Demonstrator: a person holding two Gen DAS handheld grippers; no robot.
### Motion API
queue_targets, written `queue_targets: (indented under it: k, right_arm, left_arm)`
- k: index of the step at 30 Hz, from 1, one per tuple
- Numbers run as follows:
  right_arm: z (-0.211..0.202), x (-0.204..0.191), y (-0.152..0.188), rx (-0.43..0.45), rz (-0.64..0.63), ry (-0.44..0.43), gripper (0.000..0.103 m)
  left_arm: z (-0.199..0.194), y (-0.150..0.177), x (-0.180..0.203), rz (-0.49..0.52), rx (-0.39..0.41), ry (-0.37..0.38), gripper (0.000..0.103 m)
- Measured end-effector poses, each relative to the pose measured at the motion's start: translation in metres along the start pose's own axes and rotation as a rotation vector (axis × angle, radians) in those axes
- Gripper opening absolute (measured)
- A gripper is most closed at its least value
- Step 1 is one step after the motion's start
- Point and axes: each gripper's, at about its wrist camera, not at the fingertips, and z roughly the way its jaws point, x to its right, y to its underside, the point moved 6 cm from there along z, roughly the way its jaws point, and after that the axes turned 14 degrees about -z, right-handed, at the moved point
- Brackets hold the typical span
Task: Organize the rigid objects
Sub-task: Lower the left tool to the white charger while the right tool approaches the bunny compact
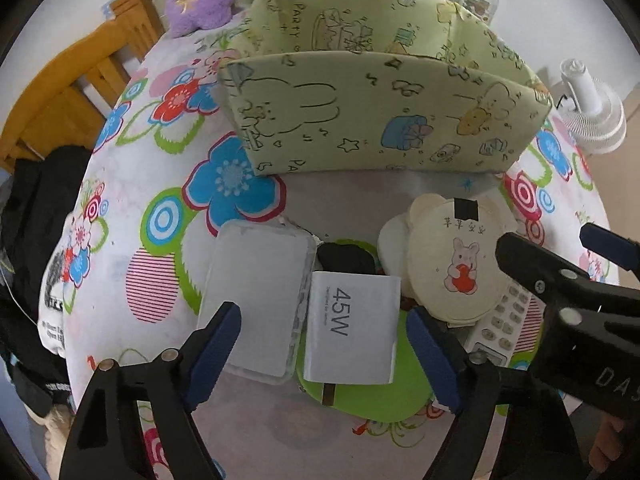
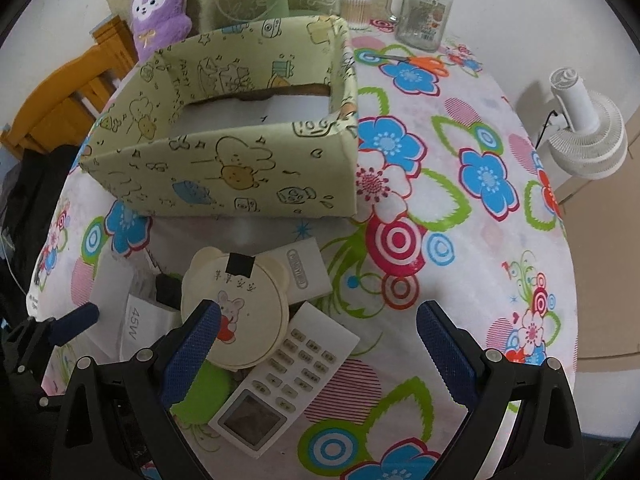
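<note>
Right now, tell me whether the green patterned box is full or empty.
Empty, as far as visible: the right wrist view looks into the green patterned box and shows only its bare pale floor; the near corners are hidden.

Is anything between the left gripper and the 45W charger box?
Nothing visible: the left gripper is open, straddling the 45W charger box. The clear plastic case crowds its left side.

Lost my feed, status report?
Left gripper open around 45W box. Right gripper open over remote. Bear-shaped case overlaps remote. Bin behind.
</note>
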Motion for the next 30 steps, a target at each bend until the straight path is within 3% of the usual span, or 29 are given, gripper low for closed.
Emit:
queue_targets:
  k: [5,16,20,25,30]
  right_arm:
    - [0.005,-0.002,0.001,-0.015,0.001,-0.011,0.100]
    - [0.012,-0.008,0.001,-0.028,-0.014,-0.029,0.100]
    - [0.015,-0.011,0.002,-0.037,-0.011,-0.035,0.100]
    - [0.017,-0.015,0.003,-0.038,-0.014,-0.040,0.100]
    - [0.021,-0.019,0.004,-0.040,-0.020,-0.055,0.100]
  left_arm:
    - [-0.004,0.005,0.009,0.008,-0.017,0.016,0.075]
    - [-0.006,0.009,0.015,0.000,0.002,0.041,0.073]
    - [-0.006,0.005,0.012,0.019,0.030,0.000,0.061]
    - [-0.010,0.011,0.012,0.018,0.010,0.028,0.048]
    - [-0.012,0.017,0.018,0.003,-0.004,0.049,0.048]
